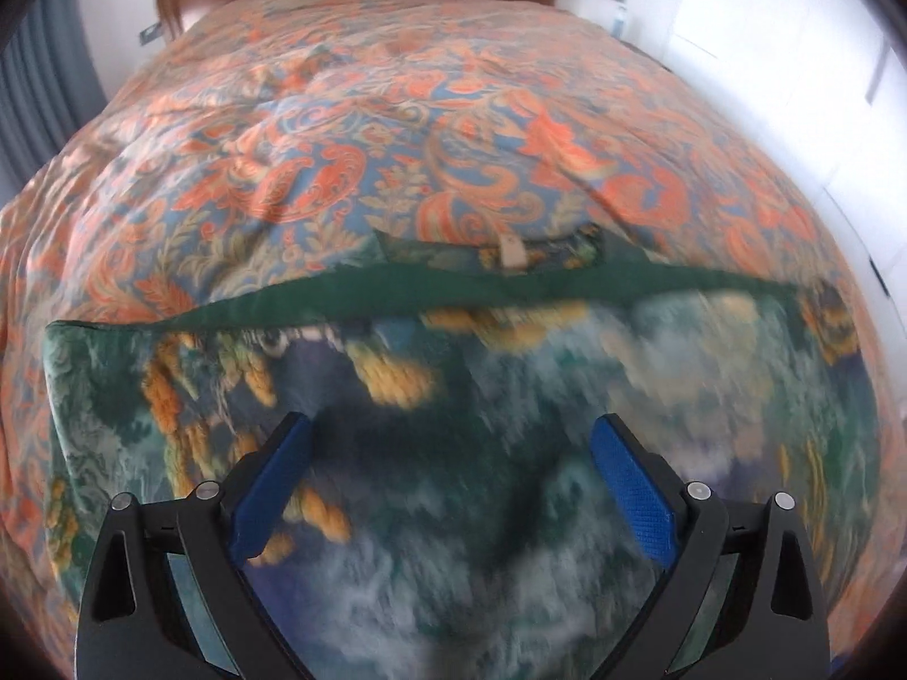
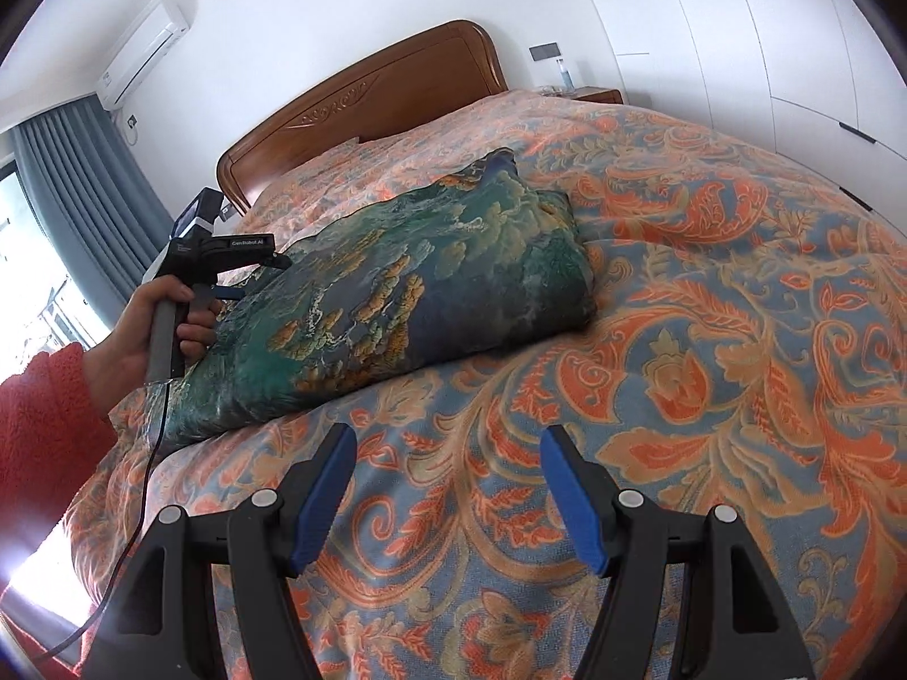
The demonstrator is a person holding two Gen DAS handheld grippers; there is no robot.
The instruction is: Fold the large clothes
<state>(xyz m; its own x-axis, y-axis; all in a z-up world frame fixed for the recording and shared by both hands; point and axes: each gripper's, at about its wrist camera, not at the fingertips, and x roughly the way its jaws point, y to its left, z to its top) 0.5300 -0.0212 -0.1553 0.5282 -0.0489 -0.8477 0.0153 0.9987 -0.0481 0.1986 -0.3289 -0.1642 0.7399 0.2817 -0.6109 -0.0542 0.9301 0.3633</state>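
Judging from its compact stacked layers, the green garment [image 2: 408, 289] on the bed [image 2: 708, 340] is found largely folded, with both the left tool [image 1: 450, 479] and right tool [image 2: 445, 487] gaping, nothing held.

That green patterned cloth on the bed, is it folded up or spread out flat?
Folded. The green cloth lies as a thick, compact bundle with rounded edges on the orange bedspread, covering only a small part of it.

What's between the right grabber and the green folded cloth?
Only bare orange bedspread lies between the right gripper and the green folded cloth, seen in the right wrist view.
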